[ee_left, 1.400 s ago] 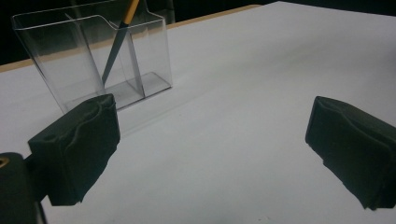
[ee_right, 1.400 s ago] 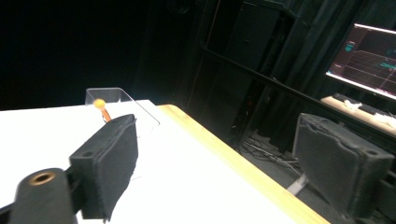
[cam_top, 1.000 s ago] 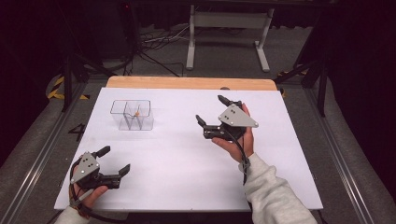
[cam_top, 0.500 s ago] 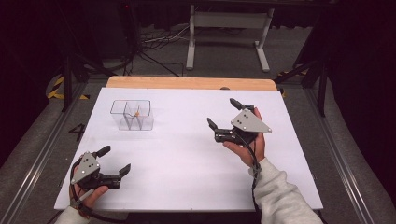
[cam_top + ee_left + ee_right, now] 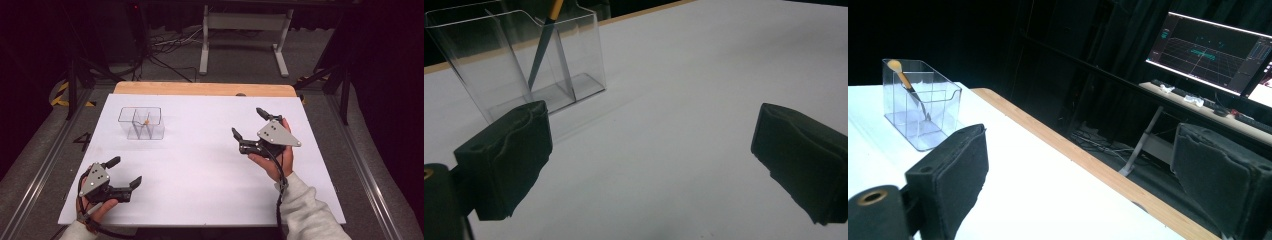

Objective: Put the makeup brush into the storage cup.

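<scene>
A clear plastic holder [image 5: 141,123] with dividers stands at the back left of the white table top [image 5: 200,165]. Inside it leans a thin dark tool with an orange tip [image 5: 146,121]; it also shows in the holder [image 5: 531,65] in the left gripper view and in the holder [image 5: 920,102] in the right gripper view. My left gripper [image 5: 125,173] rests near the front left corner, open and holding nothing. My right gripper [image 5: 248,122] is held up at the right of the table, open and holding nothing, pointing toward the back left.
The table's wooden back edge [image 5: 200,89] runs behind the white top. A metal stand [image 5: 242,35] and cables lie on the floor beyond. A lit monitor [image 5: 1213,52] stands on a desk far off in the right gripper view.
My right gripper has moved to the right and slightly toward the person, away from the table's middle. The left gripper has stayed in place.
</scene>
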### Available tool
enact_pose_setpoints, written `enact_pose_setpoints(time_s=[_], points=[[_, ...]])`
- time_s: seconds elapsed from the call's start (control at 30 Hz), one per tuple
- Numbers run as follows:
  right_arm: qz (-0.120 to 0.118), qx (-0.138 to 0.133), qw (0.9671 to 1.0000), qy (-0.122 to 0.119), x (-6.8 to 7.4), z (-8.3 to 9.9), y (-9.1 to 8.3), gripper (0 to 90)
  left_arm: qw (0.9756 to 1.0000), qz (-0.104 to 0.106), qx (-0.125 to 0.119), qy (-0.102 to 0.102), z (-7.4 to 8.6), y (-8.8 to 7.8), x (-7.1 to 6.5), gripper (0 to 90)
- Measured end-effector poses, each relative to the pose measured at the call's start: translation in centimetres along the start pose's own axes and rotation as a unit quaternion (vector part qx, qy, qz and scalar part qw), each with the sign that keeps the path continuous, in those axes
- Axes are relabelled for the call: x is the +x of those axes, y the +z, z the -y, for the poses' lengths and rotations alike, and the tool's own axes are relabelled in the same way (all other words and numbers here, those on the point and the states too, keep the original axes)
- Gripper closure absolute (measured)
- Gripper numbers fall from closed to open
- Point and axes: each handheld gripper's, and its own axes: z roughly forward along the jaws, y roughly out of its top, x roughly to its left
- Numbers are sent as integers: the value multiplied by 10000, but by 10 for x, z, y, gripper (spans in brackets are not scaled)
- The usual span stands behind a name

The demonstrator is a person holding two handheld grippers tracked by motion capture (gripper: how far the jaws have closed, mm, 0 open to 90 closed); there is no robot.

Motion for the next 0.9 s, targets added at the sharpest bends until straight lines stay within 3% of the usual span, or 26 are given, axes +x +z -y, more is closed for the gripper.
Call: enact_pose_setpoints(time_s=[0.13,0.9], points=[[57,40,9999,-128,-1,2,-4,89,10000,4,0,22,0,1,0,37],[220,215,9992,-265,-5,22,-23,79,10000,32,65,64,0,2,-2,37]])
